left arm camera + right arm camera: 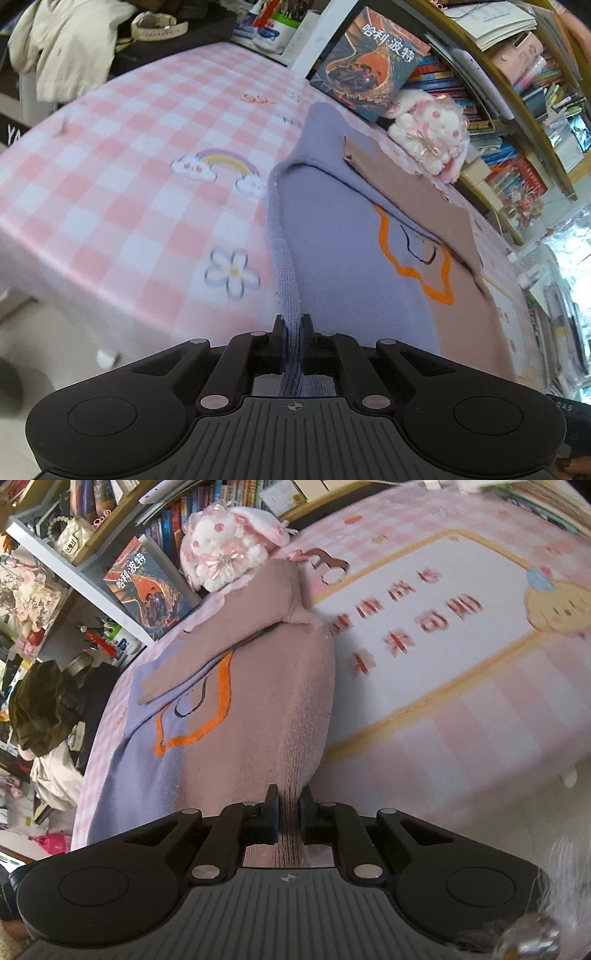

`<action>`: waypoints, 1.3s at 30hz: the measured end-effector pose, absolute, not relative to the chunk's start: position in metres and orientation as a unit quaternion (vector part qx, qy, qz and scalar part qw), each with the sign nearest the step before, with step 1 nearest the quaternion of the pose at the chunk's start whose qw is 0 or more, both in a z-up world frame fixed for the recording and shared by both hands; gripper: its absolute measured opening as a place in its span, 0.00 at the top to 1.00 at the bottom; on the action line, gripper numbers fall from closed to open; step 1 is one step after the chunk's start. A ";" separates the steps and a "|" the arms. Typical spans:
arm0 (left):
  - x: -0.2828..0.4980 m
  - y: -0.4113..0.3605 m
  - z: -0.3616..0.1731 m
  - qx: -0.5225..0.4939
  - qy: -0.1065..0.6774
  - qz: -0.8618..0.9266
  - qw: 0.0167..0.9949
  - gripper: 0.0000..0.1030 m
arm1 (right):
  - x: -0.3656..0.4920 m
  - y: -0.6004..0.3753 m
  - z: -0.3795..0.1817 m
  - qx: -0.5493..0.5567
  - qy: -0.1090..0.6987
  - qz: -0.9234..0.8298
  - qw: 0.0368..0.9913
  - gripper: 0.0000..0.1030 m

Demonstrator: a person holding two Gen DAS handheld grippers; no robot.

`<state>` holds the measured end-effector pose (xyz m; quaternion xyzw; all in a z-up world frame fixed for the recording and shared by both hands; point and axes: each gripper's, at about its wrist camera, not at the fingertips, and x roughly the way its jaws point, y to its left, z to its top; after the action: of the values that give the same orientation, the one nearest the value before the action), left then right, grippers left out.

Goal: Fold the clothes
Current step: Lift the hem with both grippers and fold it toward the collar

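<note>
Sweater point(332, 236), knitted in lavender and dusty pink with an orange wavy outline on its front, lay on a table covered by a pink checked tablecloth point(129, 155). Through the left wrist camera, the left gripper point(294, 334) had its jaws clamped on the sweater's ribbed lavender hem, at the edge nearest the camera. A pink sleeve was folded diagonally across the sweater's body. Beyond the sweater's far end sat a white and pink plush toy point(428, 136), and just beside the toy a book with a dragon cover point(369, 62) leaned against a crowded bookshelf point(517, 92).

Through the right wrist camera, the right gripper point(288, 814) had its jaws pinched on the ribbed pink hem of the sweater point(236, 716), again at the near edge. The garment stretched away from the gripper toward the plush toy point(225, 550), which touched or nearly touched its far end. The book point(147, 590) stood on the side of the toy away from the tablecloth's point(461, 701) printed panel.
</note>
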<state>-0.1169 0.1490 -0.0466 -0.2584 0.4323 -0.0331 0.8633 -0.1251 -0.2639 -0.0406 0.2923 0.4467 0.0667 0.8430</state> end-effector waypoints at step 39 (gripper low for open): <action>0.063 0.183 -0.007 -0.434 0.293 -0.108 0.845 0.96 | 0.024 -0.301 0.031 0.469 0.268 0.090 0.837 0.91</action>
<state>0.0625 0.1833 -0.0070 -0.4345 0.2931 -0.1080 0.8448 0.0237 -0.3006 0.0307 0.4694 0.2680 0.0900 0.8365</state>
